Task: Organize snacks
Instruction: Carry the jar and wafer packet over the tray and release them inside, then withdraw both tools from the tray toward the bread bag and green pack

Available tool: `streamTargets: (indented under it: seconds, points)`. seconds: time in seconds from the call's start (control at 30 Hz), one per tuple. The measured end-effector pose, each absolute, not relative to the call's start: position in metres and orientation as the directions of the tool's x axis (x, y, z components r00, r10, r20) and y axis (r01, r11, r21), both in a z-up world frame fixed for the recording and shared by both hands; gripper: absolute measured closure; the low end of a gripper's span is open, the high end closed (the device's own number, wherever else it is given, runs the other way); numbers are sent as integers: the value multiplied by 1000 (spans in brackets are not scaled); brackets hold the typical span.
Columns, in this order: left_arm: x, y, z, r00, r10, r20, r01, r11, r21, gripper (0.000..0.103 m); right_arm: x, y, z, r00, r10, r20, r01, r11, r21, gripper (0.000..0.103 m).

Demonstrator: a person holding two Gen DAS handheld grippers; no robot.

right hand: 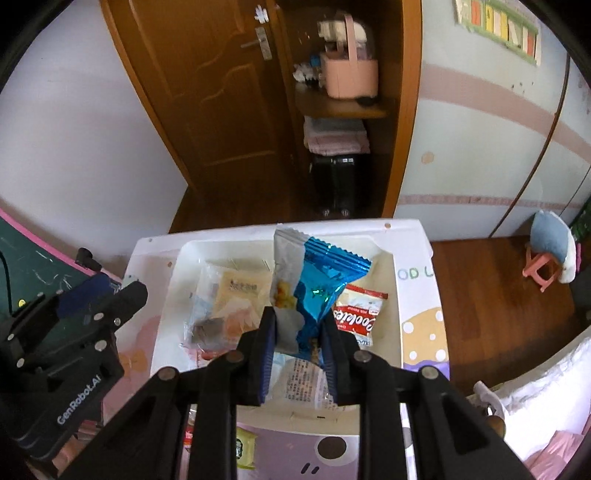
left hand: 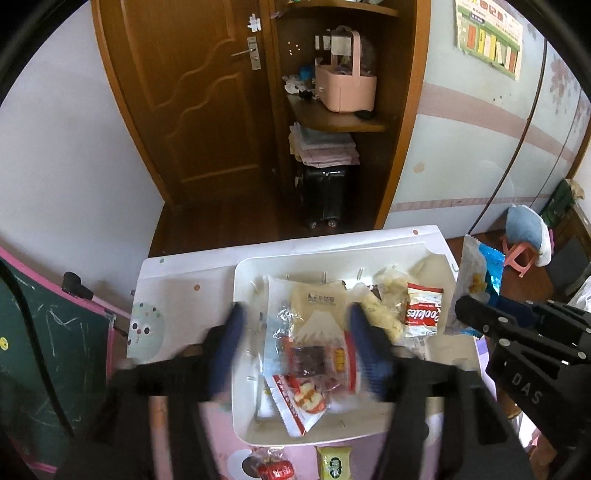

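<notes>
A brown wooden door (left hand: 192, 99) with a metal lever handle (left hand: 246, 51) stands shut in the far wall, white wall (left hand: 66, 155) to its left. Just right of it, open wooden shelves (left hand: 340, 123) carry a pink handled basket (left hand: 345, 86), with folded cloths (left hand: 325, 146) beneath and a black wheeled suitcase (left hand: 327, 195) on the dark wood floor (right hand: 491, 291). Pale blue wardrobe panels (right hand: 480, 147) with pink stripes fill the right side, a colourful poster (left hand: 489, 35) stuck high on them. A small pink stool (right hand: 543, 267) holds a blue cushion (right hand: 552, 236). A green chalkboard (left hand: 44, 343) leans at left. Daylight is soft.
</notes>
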State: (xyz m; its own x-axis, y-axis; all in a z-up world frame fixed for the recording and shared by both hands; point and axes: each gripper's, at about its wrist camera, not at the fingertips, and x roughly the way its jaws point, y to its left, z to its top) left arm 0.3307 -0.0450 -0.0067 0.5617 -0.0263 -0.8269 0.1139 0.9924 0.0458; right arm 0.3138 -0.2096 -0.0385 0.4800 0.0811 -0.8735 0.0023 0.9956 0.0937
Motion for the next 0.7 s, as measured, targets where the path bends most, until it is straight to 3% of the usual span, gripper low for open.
streamTargets:
  seconds: [0.03,0.2,0.7]
  points:
    - [333,-45,-9,563,-21,-826,109,993,48,21,313,-212,-41,475,85,-876,6,995,100,78]
    - [337,-44,-20,538,-18,-843,96,995,41,20,314,-221,-56,448,105,-888,45,989,139,62]
    - [317,-18,-26,526,11,-850,63,997,51,20,296,-218,-68,415,136,-899,44,985,169,61]
